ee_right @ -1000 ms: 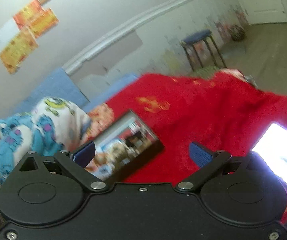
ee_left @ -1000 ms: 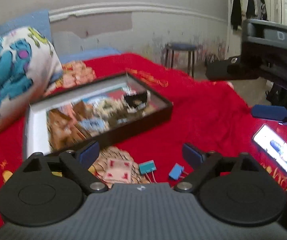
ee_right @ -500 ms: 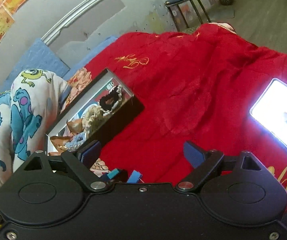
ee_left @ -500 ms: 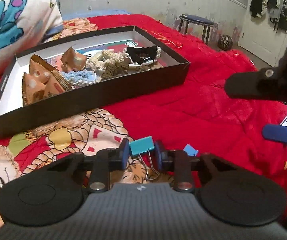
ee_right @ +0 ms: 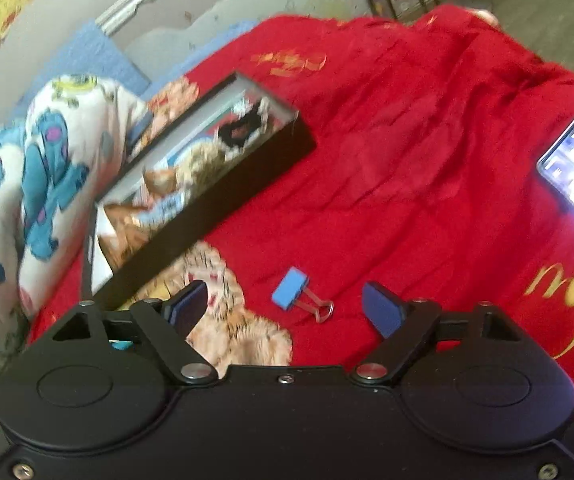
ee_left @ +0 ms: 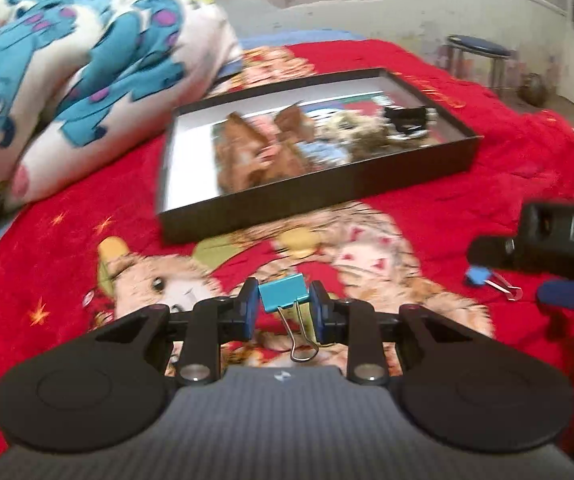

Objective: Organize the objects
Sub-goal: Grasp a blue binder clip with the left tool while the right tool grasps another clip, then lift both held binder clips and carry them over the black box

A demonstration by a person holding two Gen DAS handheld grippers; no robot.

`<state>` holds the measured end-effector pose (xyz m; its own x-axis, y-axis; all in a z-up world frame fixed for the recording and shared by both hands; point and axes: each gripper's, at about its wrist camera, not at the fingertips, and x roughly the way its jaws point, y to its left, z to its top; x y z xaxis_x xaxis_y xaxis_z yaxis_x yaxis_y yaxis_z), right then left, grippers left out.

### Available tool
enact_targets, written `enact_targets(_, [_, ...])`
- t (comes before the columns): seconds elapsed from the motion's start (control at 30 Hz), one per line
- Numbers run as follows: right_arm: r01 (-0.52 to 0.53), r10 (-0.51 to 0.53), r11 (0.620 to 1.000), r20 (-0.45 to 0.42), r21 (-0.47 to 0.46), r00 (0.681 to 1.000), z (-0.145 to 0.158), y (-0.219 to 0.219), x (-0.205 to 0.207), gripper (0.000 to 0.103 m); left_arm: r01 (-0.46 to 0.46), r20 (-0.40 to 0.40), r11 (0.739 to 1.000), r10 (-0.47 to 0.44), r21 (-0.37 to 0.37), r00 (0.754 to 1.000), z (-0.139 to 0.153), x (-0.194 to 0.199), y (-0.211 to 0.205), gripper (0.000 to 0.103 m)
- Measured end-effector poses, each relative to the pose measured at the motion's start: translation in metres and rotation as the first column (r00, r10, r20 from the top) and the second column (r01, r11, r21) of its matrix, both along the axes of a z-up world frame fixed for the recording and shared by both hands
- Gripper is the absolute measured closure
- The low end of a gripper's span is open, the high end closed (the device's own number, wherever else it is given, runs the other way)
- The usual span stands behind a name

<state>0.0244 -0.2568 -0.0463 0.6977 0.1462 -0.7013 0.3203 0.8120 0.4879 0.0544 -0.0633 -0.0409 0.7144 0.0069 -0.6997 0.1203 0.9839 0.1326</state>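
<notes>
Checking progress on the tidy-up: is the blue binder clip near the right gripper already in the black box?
No, the blue binder clip lies on the red blanket, outside the black box.

Left gripper [ee_left: 283, 312] clamped (pointing downward) — right gripper [ee_right: 287, 310] closing.

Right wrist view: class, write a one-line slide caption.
Right gripper closing over a blue binder clip on the red blanket.

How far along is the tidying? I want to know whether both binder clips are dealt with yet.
Done: the shallow black box already holds several small items. In hand: the left gripper is shut on the teal metal binder clip. Left: the blue binder clip lies on the red blanket; the right gripper hangs over it, jaws closing but not touching it. Neither clip is in the box.
</notes>
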Motion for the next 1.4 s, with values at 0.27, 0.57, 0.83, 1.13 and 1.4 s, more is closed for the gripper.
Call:
enact_targets(0.27, [-0.002,-0.001,0.997,-0.041,-0.081,0.999,-0.018,0.014,0.017,0.035,-0.03,-0.064,0.997,0.026,-0.072,0.998,-0.01,0.018,-0.001,0.072])
enact_targets(0.57, [0.024,-0.043,0.974,-0.082,-0.226,0.996,-0.021,0.022,0.024,0.077,-0.057,-0.069,0.997,0.053,-0.058,0.996,-0.007,0.021,0.0,0.072])
enact_targets(0.83, [0.004,-0.015,0.979,-0.052,-0.202,0.999,-0.013,0.023,0.019,0.077,-0.063,-0.084,0.996,0.058,-0.061,0.995,-0.004,0.021,0.003,0.072])
enact_targets(1.13, [-0.079,0.084,0.983,0.027,-0.165,0.996,-0.003,0.039,0.015,0.077,-0.057,-0.116,0.994,0.047,-0.092,0.992,-0.005,0.022,0.004,0.072])
enact_targets(1.4, [-0.133,0.144,0.981,0.069,-0.141,0.987,0.002,0.048,0.013,0.077,-0.071,-0.13,0.991,0.056,-0.112,0.99,-0.004,0.023,0.01,0.072])
